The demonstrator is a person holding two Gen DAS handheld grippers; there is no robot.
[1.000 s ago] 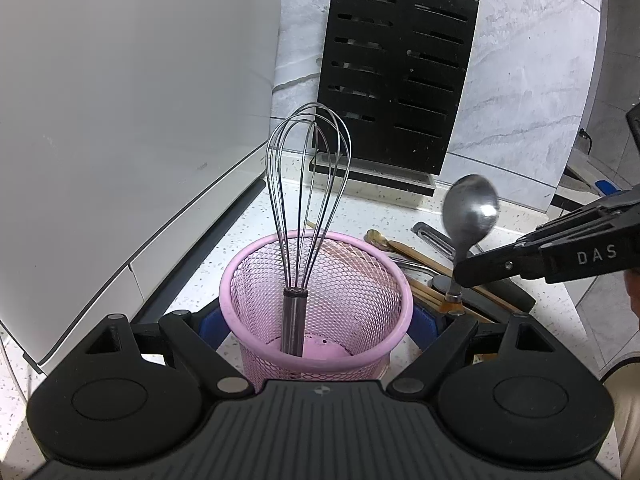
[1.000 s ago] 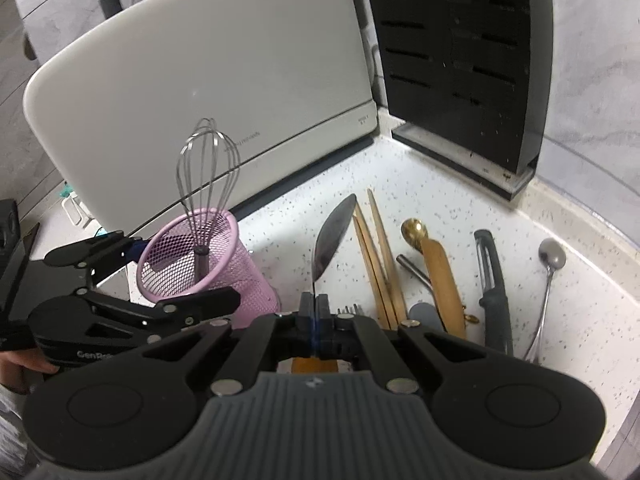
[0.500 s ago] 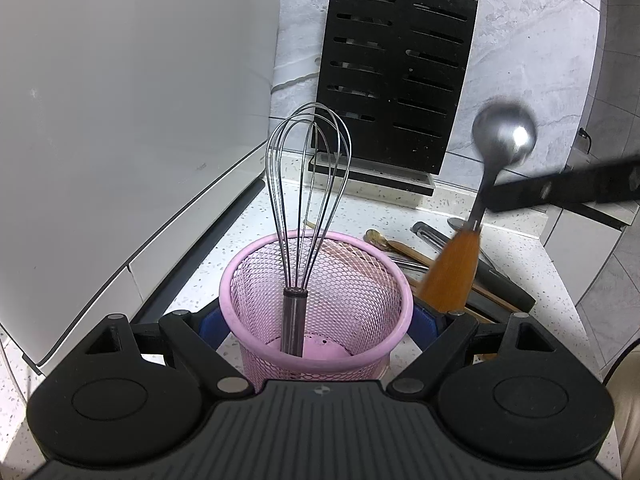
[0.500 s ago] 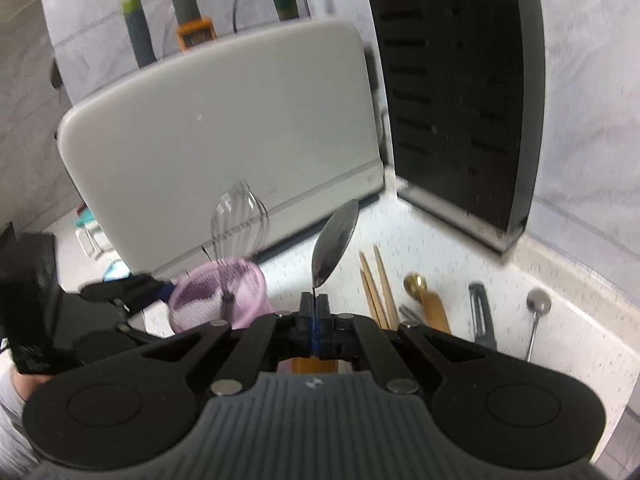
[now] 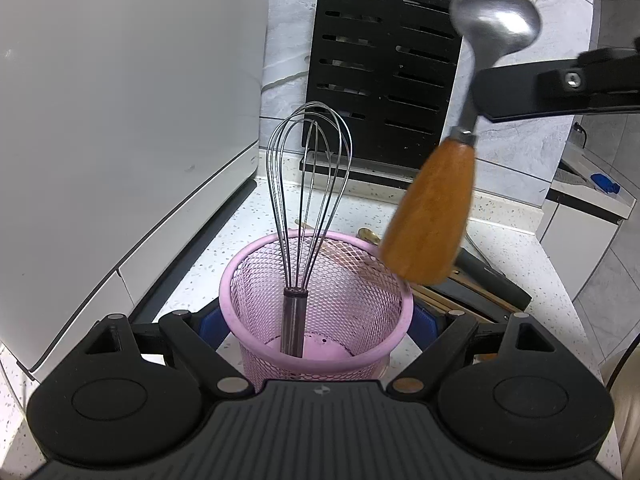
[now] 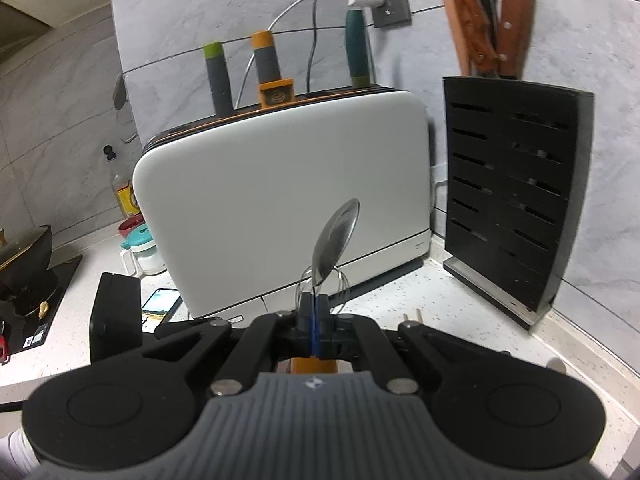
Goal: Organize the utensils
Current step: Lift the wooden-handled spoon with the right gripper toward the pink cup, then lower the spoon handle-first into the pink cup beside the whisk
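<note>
A pink mesh basket (image 5: 320, 320) stands on the speckled counter with a metal whisk (image 5: 308, 184) upright inside it. My left gripper (image 5: 316, 316) is shut on the basket, its blue pads (image 5: 208, 322) pressing on both sides. My right gripper (image 6: 316, 308) is shut on the neck of a spoon (image 6: 336, 240), bowl end up. In the left wrist view the right gripper's fingers (image 5: 560, 84) reach in from the right, holding that spoon (image 5: 496, 16) in the air. Its wooden handle (image 5: 432, 216) hangs just above the basket's right rim.
A large white appliance (image 5: 120, 120) stands close on the basket's left, and a black knife block (image 5: 384, 72) stands against the marble wall behind. More utensils (image 5: 480, 284) lie on the counter right of the basket. A phone (image 6: 158, 304) and a pot (image 6: 24, 264) sit far left.
My right gripper has lifted the spoon off the counter and carried it up and toward the basket, tilting as it went. The left gripper and basket have not moved.
</note>
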